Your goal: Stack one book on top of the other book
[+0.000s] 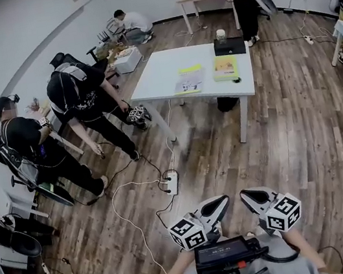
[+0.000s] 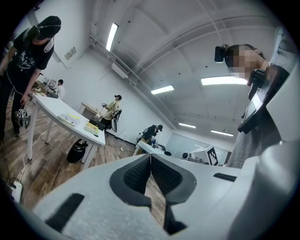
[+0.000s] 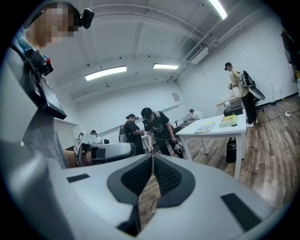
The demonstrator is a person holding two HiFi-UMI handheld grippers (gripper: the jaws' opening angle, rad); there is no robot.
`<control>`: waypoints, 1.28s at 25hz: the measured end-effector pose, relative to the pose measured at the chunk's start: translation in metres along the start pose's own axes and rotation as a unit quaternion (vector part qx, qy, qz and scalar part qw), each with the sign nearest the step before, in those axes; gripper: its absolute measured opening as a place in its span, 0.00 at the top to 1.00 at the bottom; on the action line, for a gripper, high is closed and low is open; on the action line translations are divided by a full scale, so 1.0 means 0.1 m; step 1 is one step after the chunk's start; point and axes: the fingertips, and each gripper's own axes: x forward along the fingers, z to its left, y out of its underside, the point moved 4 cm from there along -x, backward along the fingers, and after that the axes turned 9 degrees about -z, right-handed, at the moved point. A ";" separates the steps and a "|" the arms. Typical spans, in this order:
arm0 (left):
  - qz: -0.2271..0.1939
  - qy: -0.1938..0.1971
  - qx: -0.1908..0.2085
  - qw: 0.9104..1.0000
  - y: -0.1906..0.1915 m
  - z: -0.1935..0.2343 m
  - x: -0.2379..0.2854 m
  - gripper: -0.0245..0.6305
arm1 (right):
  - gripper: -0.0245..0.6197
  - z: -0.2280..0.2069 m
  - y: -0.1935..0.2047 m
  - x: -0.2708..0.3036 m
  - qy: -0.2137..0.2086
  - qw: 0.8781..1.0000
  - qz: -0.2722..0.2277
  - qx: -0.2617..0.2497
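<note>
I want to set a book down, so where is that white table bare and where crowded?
Bare: the left half of the white table, in the head view, from its edge to the thin book. Crowded: the right side, where the yellow-green book lies before the black box.

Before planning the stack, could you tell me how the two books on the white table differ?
The pale book is mostly whitish with a yellow strip; the green book is yellow-green throughout. The pale book looks wider and flatter, the green book smaller and thicker. The pale book lies mid-table, the green book nearer the black box. Both lie flat on the white table, apart.
</note>
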 end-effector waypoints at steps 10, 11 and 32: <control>-0.012 0.000 -0.025 1.000 -0.25 0.55 -0.01 0.94 | 0.91 -0.03 -0.02 0.60 0.008 1.000 0.030 0.004; -0.012 0.001 -0.026 1.000 -0.29 0.61 -0.02 0.94 | 0.91 -0.02 -0.02 0.69 0.007 0.999 0.031 0.004; -0.020 0.032 -0.010 0.999 -1.09 1.90 -0.16 0.94 | 0.91 -0.12 -0.15 2.36 0.011 0.998 0.063 -0.023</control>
